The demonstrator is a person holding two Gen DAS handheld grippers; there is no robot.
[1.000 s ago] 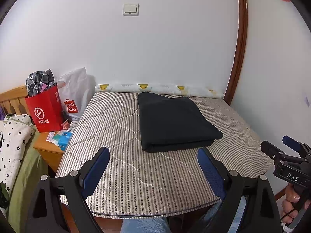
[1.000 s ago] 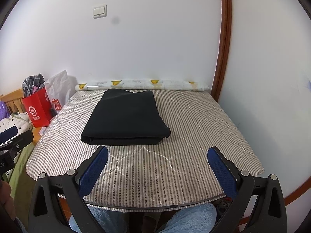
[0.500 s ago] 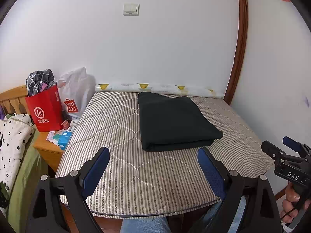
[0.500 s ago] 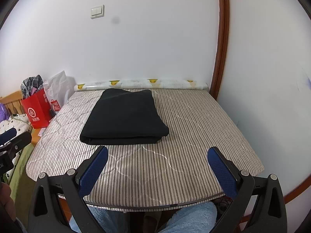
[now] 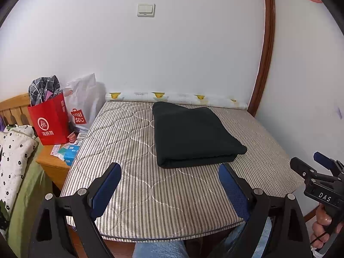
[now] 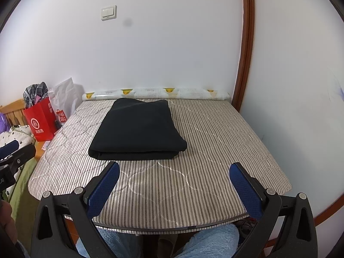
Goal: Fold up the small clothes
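A dark cloth [image 5: 191, 133] [image 6: 137, 129] lies folded into a thick rectangle on the striped quilted mattress [image 5: 133, 142] [image 6: 215, 133], toward the back middle. My left gripper [image 5: 169, 172] hovers open over the mattress's near edge, short of the cloth, nothing between its blue pads. My right gripper [image 6: 174, 172] is open too, held just in front of the cloth's near fold and to its right, empty. In the left wrist view the right gripper [image 5: 309, 161] shows at the far right edge with a hand under it.
A rolled duck-print mat [image 5: 176, 96] lies along the wall behind the cloth. Left of the mattress a wooden nightstand [image 5: 49, 163] carries a red paper bag [image 5: 49, 122], a white plastic bag [image 5: 83, 101] and small boxes. A spotted cloth [image 5: 13, 150] lies at far left. Light-blue trousers [image 6: 212, 240] show below.
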